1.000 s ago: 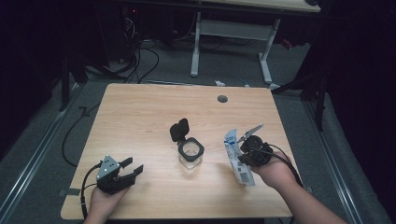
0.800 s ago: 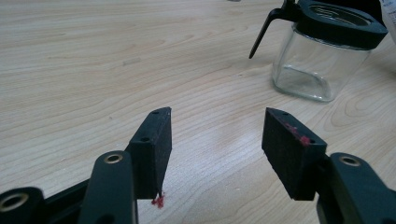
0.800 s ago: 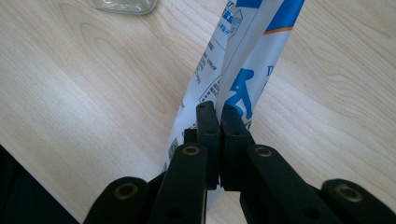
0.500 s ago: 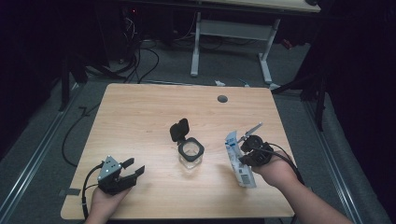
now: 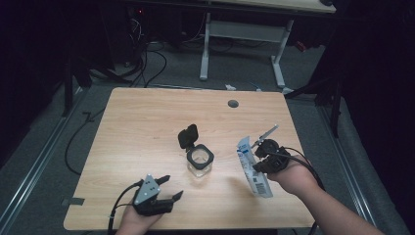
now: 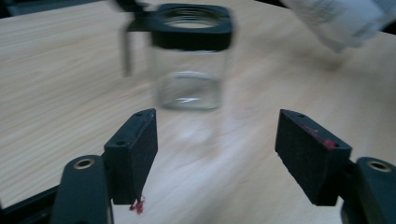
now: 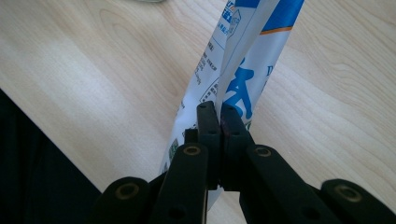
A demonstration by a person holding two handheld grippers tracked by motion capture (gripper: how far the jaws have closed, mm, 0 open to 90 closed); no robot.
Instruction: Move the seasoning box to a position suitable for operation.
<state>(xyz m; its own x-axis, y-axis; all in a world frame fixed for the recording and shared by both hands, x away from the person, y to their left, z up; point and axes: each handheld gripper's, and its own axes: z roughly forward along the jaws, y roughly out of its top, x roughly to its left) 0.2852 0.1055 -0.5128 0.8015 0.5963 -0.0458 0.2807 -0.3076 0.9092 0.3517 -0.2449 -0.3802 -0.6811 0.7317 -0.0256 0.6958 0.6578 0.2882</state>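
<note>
On the table, the sachet is clamped by the right fingers; left fingers have just been spread wide, empty, before the open jar; pouring remains undone.

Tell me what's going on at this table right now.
A person works with a claw in each hand. The right claw is shut on a white-and-blue packet, held up beside a clear jar whose black lid is flipped open. The left claw, jaws just opening with nothing between them, points at the jar from the near edge.
</note>
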